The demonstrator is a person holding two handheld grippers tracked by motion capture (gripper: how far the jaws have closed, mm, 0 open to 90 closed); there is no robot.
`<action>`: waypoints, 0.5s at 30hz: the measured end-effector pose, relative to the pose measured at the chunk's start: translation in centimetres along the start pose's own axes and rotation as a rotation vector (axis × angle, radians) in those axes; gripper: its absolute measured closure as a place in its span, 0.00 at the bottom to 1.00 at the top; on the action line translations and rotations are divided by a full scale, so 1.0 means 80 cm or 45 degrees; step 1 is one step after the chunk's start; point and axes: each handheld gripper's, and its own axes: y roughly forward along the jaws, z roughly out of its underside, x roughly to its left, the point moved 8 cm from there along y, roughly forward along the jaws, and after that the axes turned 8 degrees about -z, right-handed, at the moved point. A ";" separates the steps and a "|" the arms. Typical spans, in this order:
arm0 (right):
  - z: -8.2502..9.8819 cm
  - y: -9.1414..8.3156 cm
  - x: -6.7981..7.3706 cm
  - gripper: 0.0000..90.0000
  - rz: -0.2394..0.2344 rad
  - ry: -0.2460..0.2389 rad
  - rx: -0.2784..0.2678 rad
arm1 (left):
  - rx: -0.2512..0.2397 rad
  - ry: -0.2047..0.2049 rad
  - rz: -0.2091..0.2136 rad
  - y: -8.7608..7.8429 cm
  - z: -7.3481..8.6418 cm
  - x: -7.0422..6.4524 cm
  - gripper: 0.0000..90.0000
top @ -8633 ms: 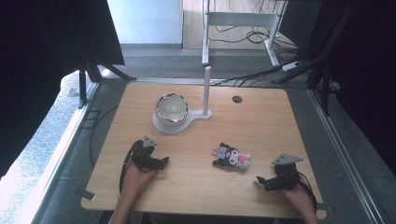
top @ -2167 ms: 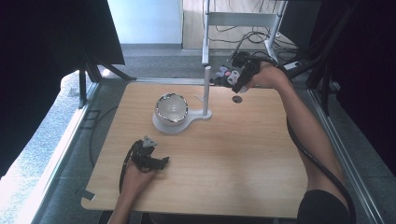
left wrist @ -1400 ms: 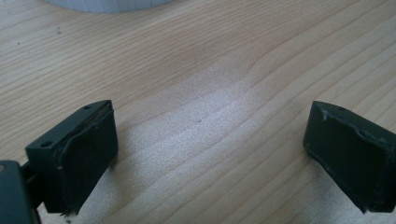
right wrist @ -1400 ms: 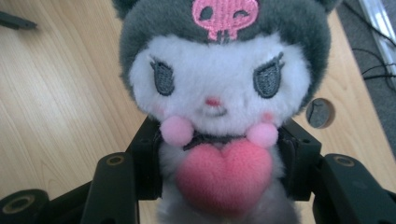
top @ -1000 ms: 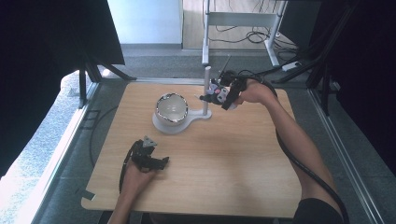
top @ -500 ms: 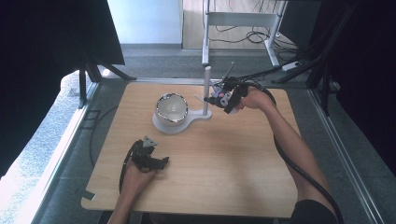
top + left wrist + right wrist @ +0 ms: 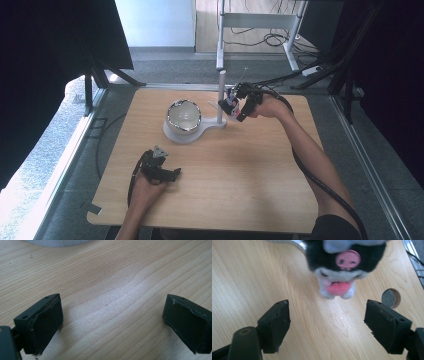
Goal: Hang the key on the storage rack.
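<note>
Pale wood desk (image 7: 240, 165) seen from above, with grain running across it. Near the far edge, left of centre, a white stand (image 7: 192, 131) with a round base holding a shiny bowl (image 7: 183, 115), and a thin white post (image 7: 220, 95) rising upright from the stand's right-hand end. Just right of the post, near the far edge, a small plush toy (image 7: 230, 104) in black, white and pink, hanging beside the post; whether hooked on the post cannot be told. Close up in the right gripper view, plush toy (image 7: 343, 262) with a black head, a round pink patch bearing a small face, pale feet and a pink tongue-like piece, blurred and raised above the wood, ahead of the jaws and not between them. No readable writing or brand on anything.

Right gripper (image 7: 241, 101) held up near the far edge, right arm stretched forward across the desk, cable trailing back along the forearm. Right gripper (image 7: 327, 322) jaws wide apart, nothing between them, bare wood below. Round hole (image 7: 391, 298) in the desk beyond the right jaw, toward the desk's right edge.

Left gripper (image 7: 175, 173) resting low near the near edge, left of centre, held in the left hand (image 7: 145, 187). Left gripper (image 7: 112, 322) jaws spread wide apart over bare wood, holding nothing, with the rim of the white stand (image 7: 57, 242) at the top of that view.
</note>
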 end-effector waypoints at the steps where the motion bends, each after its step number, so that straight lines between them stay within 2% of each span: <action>1: 0.000 -0.001 0.001 0.22 0.001 -0.006 -0.005 | 0.002 -0.001 0.001 0.000 0.000 0.000 0.03; 6: 0.003 -0.003 0.004 0.17 0.010 -0.022 -0.037 | 0.002 0.001 0.001 0.000 0.000 0.000 0.03; 10: 0.008 -0.004 0.004 0.14 0.037 -0.012 -0.048 | 0.002 0.001 0.001 0.000 0.000 0.000 0.03; 15: 0.014 -0.007 0.011 0.11 0.034 -0.026 -0.053 | 0.001 0.001 0.001 0.000 0.000 0.000 0.03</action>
